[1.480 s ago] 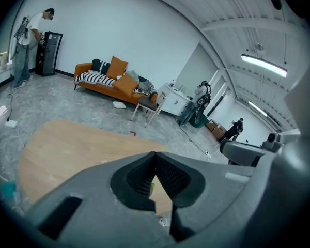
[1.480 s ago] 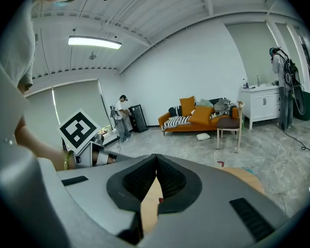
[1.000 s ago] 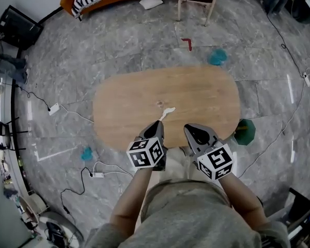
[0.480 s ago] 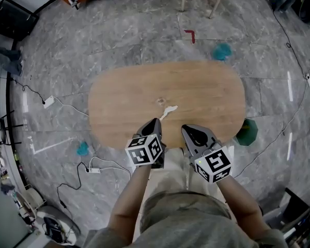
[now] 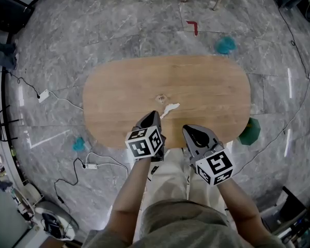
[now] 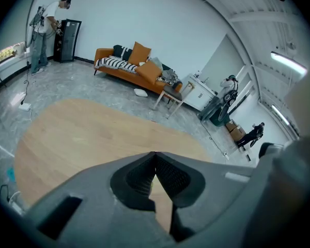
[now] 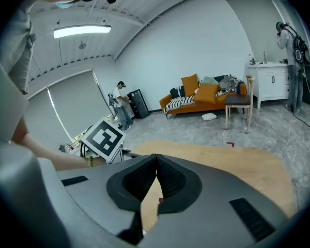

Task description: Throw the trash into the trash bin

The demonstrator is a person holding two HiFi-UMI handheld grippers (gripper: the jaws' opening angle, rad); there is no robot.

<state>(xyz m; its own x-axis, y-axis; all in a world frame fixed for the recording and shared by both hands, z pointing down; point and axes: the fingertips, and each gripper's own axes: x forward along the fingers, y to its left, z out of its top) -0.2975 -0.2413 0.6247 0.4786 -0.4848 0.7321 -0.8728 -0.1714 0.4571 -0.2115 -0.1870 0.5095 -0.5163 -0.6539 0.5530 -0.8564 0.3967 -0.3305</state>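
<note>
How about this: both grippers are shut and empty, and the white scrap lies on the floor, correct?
Not quite. The head view shows the white scrap on the table, just ahead of the left gripper. That gripper and the right gripper are shut and empty.

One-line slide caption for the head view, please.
Left tool and right tool, shut and empty, hover at the near edge of a table bearing a scrap; green bin beside it.

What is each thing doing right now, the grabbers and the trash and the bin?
left gripper: shut, nothing between its jaws.
right gripper: shut, empty.
white scrap: lying on the table, not held.
green bin: on the floor by the table's end, partly hidden.
</note>
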